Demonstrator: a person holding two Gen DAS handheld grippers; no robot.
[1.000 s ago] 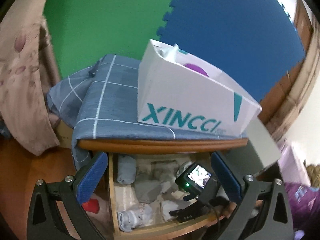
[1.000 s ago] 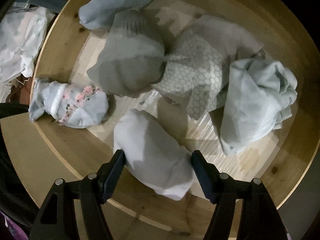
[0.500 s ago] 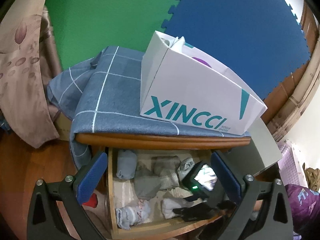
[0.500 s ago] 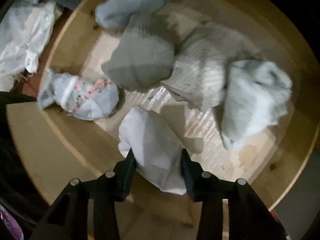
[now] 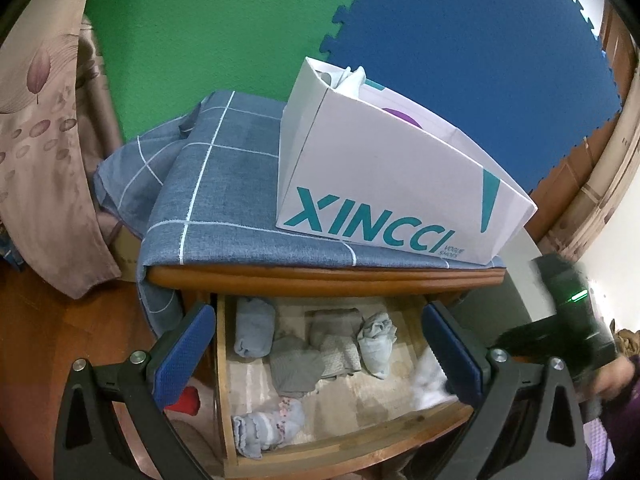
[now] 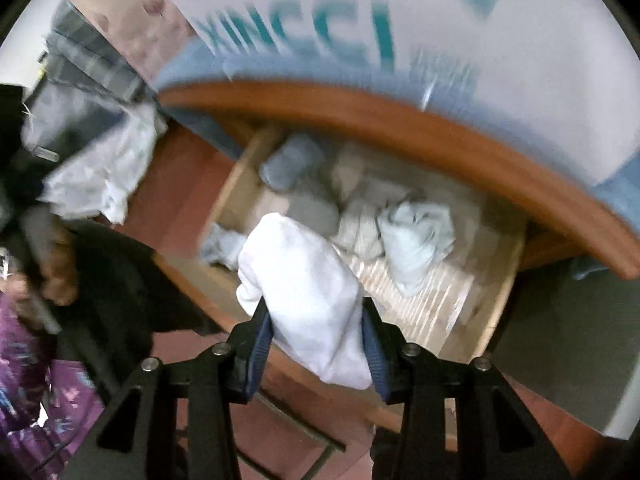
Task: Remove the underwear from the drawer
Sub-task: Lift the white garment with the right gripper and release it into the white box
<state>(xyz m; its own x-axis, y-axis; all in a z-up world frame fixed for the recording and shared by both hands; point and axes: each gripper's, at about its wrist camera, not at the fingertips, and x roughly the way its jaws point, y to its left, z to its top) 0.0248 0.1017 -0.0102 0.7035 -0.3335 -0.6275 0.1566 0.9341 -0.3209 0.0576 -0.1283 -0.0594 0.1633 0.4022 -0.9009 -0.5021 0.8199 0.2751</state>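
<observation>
My right gripper (image 6: 316, 344) is shut on a rolled white underwear (image 6: 304, 296), held up above the front of the open wooden drawer (image 6: 500, 300). In the left wrist view the same white roll (image 5: 430, 380) shows blurred at the drawer's right, partly behind my left finger. Several rolled pieces lie in the drawer (image 5: 222, 380): a blue one (image 5: 254, 330), grey ones (image 5: 296, 368), a pale blue one (image 5: 376, 340) and a floral one (image 5: 266, 426). My left gripper (image 5: 320, 356) hangs open in front of the drawer, with nothing between its fingers.
A white XINCCI shoe box (image 5: 384, 184) stands on a blue checked cloth (image 5: 216, 192) covering the cabinet top. A beige curtain (image 5: 44, 140) hangs at the left. A red object (image 5: 186, 400) lies on the floor left of the drawer. Green and blue foam mats line the wall.
My right gripper closed on the white roll and rose out of the drawer with it, tilting back so the cabinet top and box come into view. The left gripper stayed put.
</observation>
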